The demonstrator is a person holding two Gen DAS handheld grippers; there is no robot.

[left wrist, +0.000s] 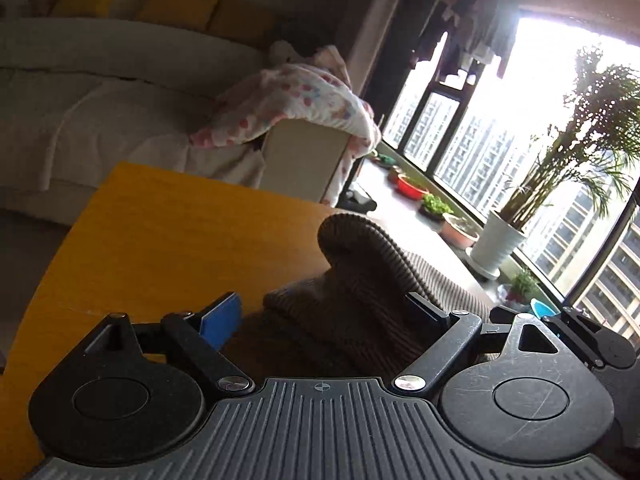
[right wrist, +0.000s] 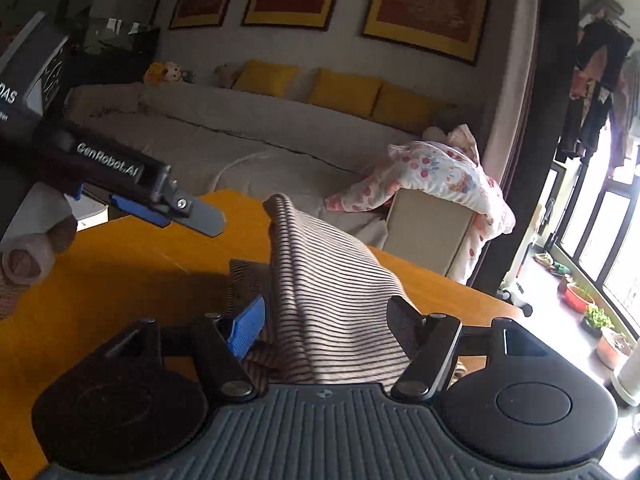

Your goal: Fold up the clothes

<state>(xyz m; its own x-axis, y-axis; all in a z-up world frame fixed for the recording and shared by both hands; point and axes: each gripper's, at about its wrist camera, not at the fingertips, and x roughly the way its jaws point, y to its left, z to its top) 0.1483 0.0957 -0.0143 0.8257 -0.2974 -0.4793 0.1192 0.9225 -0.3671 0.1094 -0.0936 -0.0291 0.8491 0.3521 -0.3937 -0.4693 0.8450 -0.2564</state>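
Two tongs: both stand over the yellow tabletop (right wrist: 120,272), each with jaws wide apart.
Left tongs (left wrist: 324,316): open around a raised fold of the striped garment (left wrist: 360,280); whether the blue pads (left wrist: 220,320) touch the cloth, I cannot tell.
Right tongs (right wrist: 324,320): open, the garment (right wrist: 328,292) rises as a ridge between the fingers, not pinched.
Garment place: bunched on the tabletop, toward its edge nearest the window (left wrist: 500,160).
Behind: sofa (right wrist: 240,140) with a flowered blanket (right wrist: 440,176).

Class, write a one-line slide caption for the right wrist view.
Right gripper open around a raised fold of striped garment over the orange table; left gripper alongside.
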